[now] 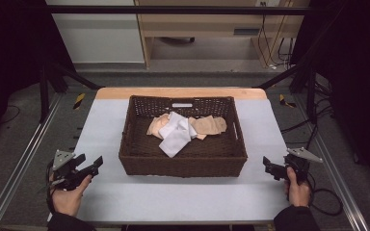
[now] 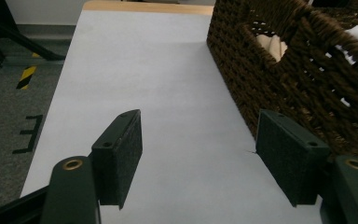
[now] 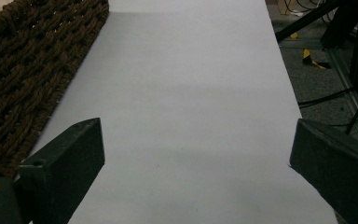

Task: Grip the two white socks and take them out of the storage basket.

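Grey floor and dark frame rails surround your table (image 1: 125, 202), its white top bare around a dark brown woven basket (image 1: 183, 163) that sits mid-table toward the far edge. Inside it lies a loose heap of cloths: a white cloth (image 1: 176, 134) draped over crumpled peach cloths (image 1: 207, 126), all below the rim. Your left gripper (image 1: 90, 166) hovers near the front-left corner and your right gripper (image 1: 269, 168) near the right edge beside the basket, jaws of both wide apart, nothing between them.
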Action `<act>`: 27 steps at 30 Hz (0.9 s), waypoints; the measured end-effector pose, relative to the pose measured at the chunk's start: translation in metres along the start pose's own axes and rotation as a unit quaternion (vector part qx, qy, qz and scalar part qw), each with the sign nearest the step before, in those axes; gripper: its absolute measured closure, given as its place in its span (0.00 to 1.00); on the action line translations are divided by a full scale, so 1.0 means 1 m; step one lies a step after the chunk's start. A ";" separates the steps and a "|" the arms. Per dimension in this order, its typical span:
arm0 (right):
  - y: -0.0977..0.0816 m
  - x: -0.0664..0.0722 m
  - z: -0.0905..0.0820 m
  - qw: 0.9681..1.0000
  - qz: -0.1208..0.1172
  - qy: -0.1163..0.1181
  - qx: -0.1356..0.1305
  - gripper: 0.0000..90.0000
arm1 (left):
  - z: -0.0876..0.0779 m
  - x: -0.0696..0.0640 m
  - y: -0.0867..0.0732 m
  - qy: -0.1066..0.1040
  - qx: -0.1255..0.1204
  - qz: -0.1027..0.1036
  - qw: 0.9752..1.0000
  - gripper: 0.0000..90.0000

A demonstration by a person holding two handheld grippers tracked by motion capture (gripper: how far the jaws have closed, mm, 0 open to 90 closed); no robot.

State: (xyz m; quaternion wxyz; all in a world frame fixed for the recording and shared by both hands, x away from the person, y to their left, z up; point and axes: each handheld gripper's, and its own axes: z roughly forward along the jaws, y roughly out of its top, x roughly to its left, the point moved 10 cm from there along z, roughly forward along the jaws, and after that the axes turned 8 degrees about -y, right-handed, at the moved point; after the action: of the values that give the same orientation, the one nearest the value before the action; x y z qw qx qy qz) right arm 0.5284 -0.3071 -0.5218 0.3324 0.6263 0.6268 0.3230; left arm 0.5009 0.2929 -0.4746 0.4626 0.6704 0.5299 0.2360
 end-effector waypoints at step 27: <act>0.001 0.004 -0.004 1.000 -0.009 0.015 0.000 0.04 | -0.024 -0.040 0.054 -0.035 -0.062 0.005 0.997 0.44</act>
State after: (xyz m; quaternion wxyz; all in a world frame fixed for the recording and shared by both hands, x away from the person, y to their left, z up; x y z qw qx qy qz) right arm 0.5258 -0.3035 -0.5194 0.3260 0.6160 0.6371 0.3293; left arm 0.4946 0.2645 -0.4099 0.5202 0.6509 0.4946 0.2471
